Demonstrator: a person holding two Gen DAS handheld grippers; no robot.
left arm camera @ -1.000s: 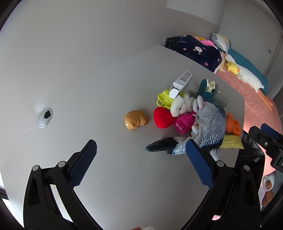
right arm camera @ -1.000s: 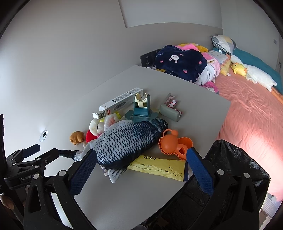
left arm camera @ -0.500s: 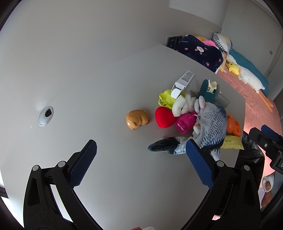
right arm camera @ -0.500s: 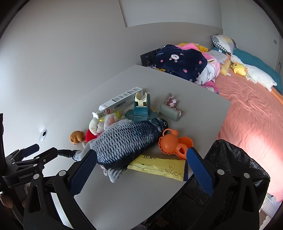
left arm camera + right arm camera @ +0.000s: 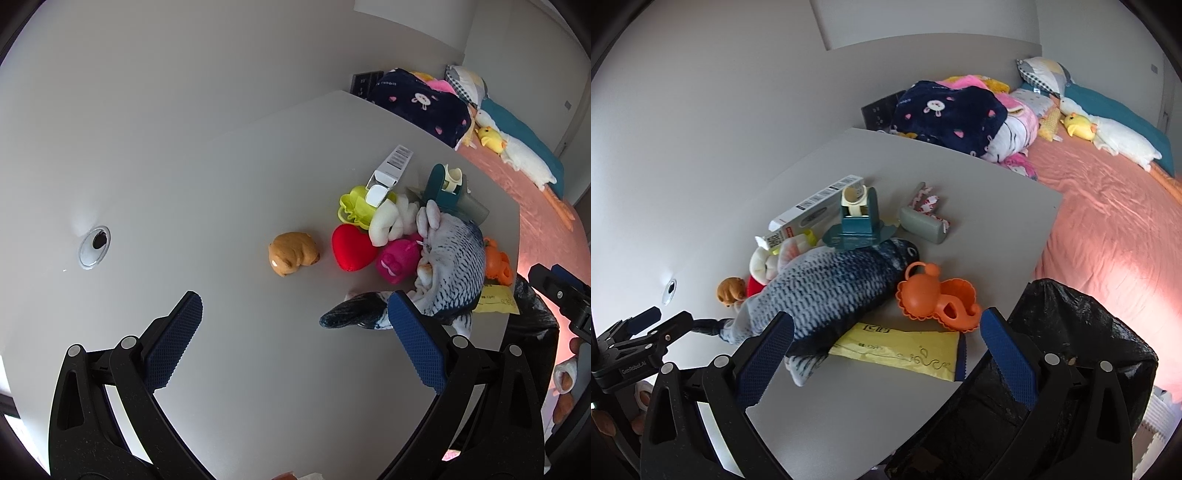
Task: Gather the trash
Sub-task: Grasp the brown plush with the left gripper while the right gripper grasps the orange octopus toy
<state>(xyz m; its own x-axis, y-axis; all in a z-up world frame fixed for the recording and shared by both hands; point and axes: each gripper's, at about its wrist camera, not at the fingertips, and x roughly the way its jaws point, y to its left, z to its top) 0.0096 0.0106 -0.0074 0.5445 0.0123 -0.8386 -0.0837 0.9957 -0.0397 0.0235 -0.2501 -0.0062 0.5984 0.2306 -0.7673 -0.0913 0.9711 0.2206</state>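
Observation:
A yellow wrapper [image 5: 901, 350] lies flat on the white table [image 5: 979, 192] near its front edge, partly under a plush fish [image 5: 827, 288]. It also shows in the left wrist view [image 5: 496, 301]. A black trash bag [image 5: 1082, 332] stands open beside the table's right edge. A white carton [image 5: 816, 206] and a red-and-white wrapper [image 5: 925, 197] lie further back. My right gripper [image 5: 886, 336] is open, hovering just above the yellow wrapper. My left gripper [image 5: 291, 321] is open and empty over bare table, left of the fish's tail [image 5: 351, 314].
Toys crowd the table: a brown plush [image 5: 293, 253], red heart [image 5: 351, 247], pink toy [image 5: 397, 260], yellow-green mould [image 5: 354, 206], orange moulds [image 5: 938, 299], teal tape dispenser [image 5: 857, 221], grey block [image 5: 923, 229]. A cable hole [image 5: 94, 245] is at left. A bed [image 5: 1108, 203] lies beyond.
The left gripper's view has shifted slightly, the toys sliding a little right and down in frame. The right gripper has barely moved. Both stay open.

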